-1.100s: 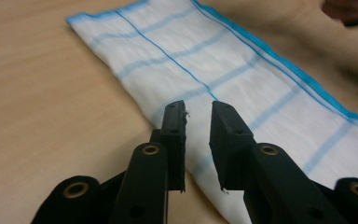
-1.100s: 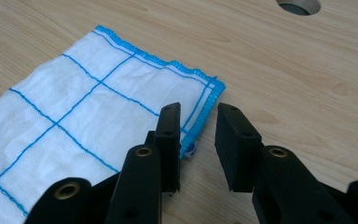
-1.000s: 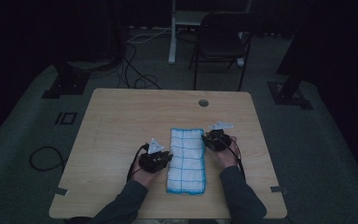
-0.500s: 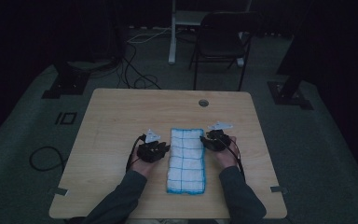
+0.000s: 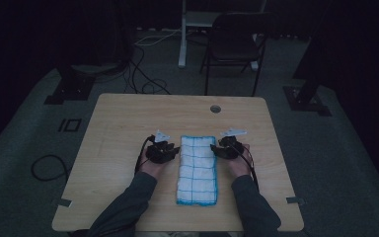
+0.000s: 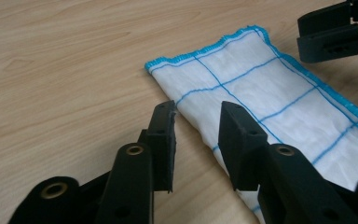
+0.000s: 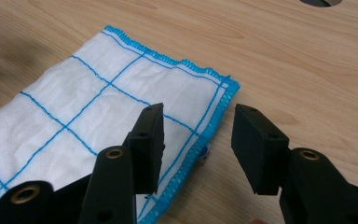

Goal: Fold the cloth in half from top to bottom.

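Tabletop cloth (image 5: 197,169) lies between both fingers (image 6: 162,140).

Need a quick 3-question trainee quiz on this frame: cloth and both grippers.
1. True or false: the left gripper is shut on the white cloth with blue grid lines.
2. The folded cloth lies on the light wooden table: A) between the two grippers, B) left of both, C) at the far edge.
3. Which long edge of the cloth does the right gripper straddle, the stitched blue hem or the plain fold?

Key: 1 false, its jaws stand open; 2 A; 3 the stitched blue hem.
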`<action>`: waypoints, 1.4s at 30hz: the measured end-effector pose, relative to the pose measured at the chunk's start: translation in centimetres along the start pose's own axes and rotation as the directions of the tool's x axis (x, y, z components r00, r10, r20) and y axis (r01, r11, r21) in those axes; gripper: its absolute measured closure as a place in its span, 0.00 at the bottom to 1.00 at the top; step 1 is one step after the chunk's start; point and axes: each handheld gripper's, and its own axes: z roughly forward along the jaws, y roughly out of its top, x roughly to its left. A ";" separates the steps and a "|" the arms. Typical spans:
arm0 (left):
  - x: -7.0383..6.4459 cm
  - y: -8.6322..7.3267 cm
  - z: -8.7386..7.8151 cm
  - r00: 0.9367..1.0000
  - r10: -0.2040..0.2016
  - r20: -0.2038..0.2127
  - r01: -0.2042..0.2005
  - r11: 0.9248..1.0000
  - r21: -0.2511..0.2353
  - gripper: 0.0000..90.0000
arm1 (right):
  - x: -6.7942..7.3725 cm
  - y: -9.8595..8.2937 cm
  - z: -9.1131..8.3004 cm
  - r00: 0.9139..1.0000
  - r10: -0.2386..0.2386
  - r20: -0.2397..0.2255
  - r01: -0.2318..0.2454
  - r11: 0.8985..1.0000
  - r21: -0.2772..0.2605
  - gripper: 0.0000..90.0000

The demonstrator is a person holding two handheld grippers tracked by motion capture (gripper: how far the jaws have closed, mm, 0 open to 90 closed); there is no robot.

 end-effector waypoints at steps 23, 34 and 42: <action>0.4 1.9 5.5 0.999 -0.027 -0.047 0.031 0.997 0.071 0.62 | -0.2 1.6 2.9 0.999 0.045 0.008 -0.045 0.999 0.027 0.46; 0.9 2.0 6.5 0.999 -0.041 -0.034 0.043 0.997 0.069 0.56 | -0.3 1.0 4.3 0.998 0.066 -0.002 -0.066 0.996 0.064 0.47; 0.8 2.3 6.5 0.999 -0.036 -0.036 0.039 0.994 0.104 0.68 | 0.3 1.0 4.3 1.000 0.024 -0.008 -0.024 0.998 0.064 0.59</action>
